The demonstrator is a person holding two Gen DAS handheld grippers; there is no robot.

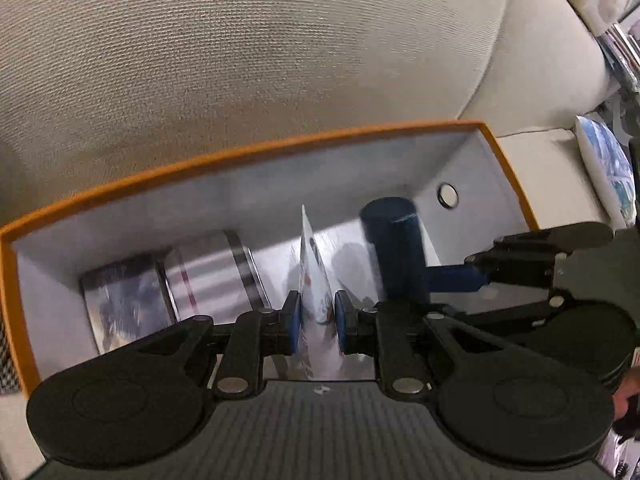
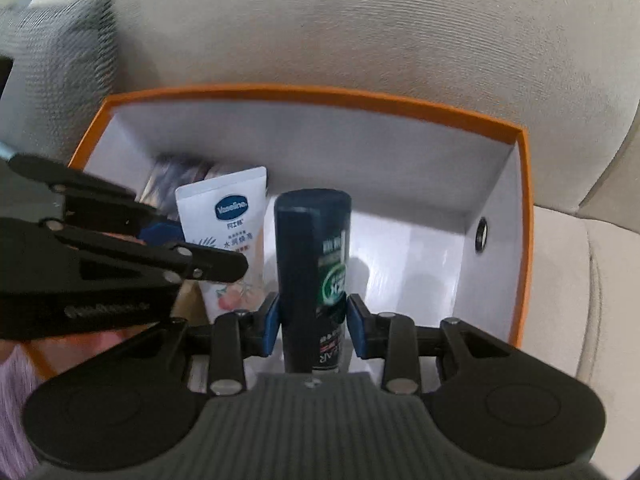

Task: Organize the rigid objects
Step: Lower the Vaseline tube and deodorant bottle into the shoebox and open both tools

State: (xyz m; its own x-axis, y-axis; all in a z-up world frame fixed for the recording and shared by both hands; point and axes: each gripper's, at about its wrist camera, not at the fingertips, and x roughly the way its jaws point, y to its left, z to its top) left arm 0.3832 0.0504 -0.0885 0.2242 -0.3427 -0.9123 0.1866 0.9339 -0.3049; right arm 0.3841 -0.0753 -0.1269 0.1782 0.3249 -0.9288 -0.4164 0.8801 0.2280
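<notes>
We note the left gripper [image 1: 316, 326] clamped on a white tube [image 1: 316, 280]; right gripper [image 2: 312, 326] clamped on a dark bottle [image 2: 310, 264]; both over the orange box [image 2: 304, 94].

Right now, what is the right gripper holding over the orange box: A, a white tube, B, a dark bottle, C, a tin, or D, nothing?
B: the right gripper is clamped on a dark bottle, while the white tube sits in the left gripper.
</notes>
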